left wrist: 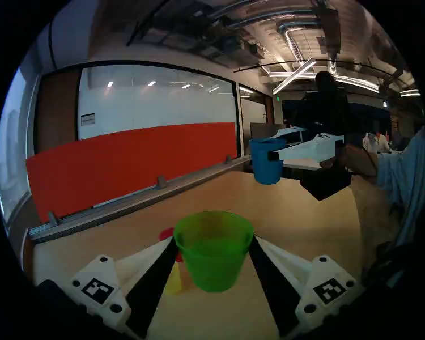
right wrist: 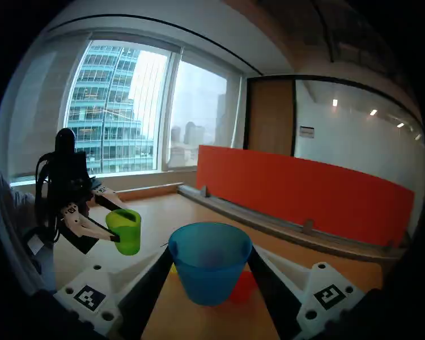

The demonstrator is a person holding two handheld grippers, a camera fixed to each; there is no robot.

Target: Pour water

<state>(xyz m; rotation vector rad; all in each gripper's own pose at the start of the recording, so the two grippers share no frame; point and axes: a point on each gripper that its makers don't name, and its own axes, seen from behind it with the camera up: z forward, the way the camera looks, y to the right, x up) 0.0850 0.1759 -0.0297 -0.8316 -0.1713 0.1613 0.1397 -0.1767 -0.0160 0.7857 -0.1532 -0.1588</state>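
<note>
- The green cup (left wrist: 213, 263) is upright, pinched at its sides between the two fingers of the left gripper (left wrist: 213, 242), low and central in the left gripper view. Whether it holds water cannot be told.
- The blue cup (right wrist: 209, 277) is also upright, clamped between the fingers of the right gripper (right wrist: 209, 252).
- The grippers face each other over the wooden table (left wrist: 303, 221), with the cups well apart. A person's sleeve (left wrist: 408, 170) shows behind the right one.
- A red thing (left wrist: 167, 233) and a yellow thing (left wrist: 175, 279) lie on the table, partly hidden by the green cup.
- An orange panel (left wrist: 133, 164) runs along the table's edge, and a window (right wrist: 116, 107) shows tall buildings.
</note>
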